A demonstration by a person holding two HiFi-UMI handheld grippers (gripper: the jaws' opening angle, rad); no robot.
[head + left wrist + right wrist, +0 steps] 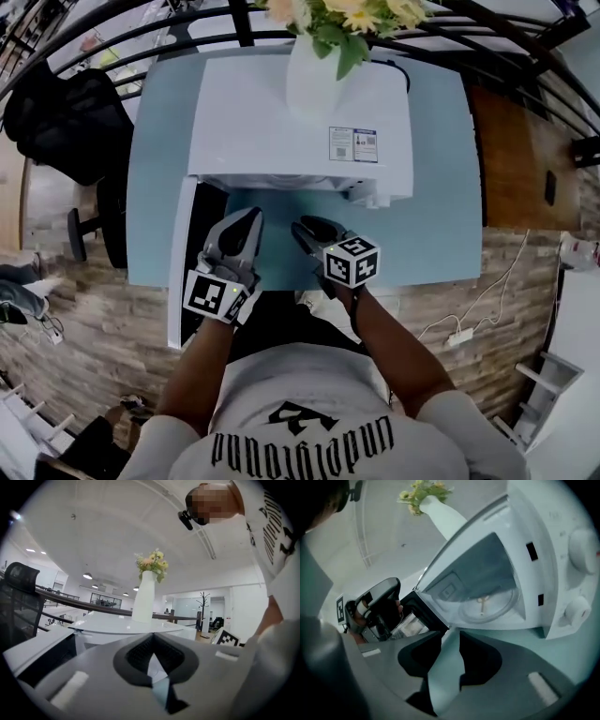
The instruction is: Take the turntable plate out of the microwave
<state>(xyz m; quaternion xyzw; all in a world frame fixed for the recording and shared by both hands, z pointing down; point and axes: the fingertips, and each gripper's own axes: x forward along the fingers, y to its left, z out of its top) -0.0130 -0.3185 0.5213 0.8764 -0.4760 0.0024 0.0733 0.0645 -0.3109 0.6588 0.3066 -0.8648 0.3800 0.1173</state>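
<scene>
Turntable plate [494, 607] beyond down-tilted right tool [449, 641]

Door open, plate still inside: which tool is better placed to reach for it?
Probably right. The right tool is open, empty, facing the turntable plate inside the microwave; the left tool is shut beside the door.

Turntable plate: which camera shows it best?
The right gripper view: it looks into the open microwave at the plate inside. The head view shows only the microwave's top; the left gripper view shows no plate.
</scene>
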